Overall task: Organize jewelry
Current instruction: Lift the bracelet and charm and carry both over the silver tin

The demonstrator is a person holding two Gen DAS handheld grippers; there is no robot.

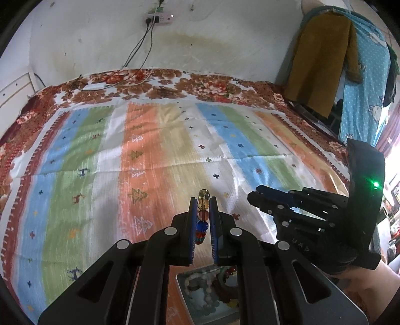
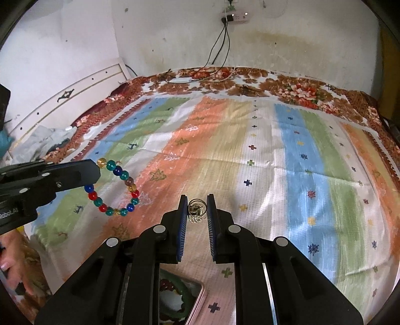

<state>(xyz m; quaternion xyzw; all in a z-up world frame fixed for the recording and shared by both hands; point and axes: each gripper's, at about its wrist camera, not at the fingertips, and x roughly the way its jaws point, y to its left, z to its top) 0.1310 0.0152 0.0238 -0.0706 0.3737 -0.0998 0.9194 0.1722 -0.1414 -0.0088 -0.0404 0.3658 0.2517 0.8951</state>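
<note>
A bracelet of coloured glass beads (image 1: 202, 220) hangs edge-on between the pads of my left gripper (image 1: 203, 201), which is shut on it. From the right wrist view the bracelet (image 2: 115, 187) shows as a full ring dangling from the left gripper (image 2: 96, 172) above the blanket. My right gripper (image 2: 197, 198) is shut on a small gold wire ornament (image 2: 197, 211) held between its pads. In the left wrist view the right gripper (image 1: 252, 195) reaches in from the right, its jaws hidden. Below both grippers lies a metal tray (image 1: 180, 287) (image 2: 200, 297) holding several bracelets.
A striped blanket (image 1: 150, 162) covers a bed with a floral sheet (image 1: 200, 87). A power strip (image 1: 158, 18) with cables hangs on the back wall. Clothes (image 1: 322, 62) hang at the right. A white headboard (image 2: 75, 92) stands left. A person's hand (image 2: 15, 270) shows at lower left.
</note>
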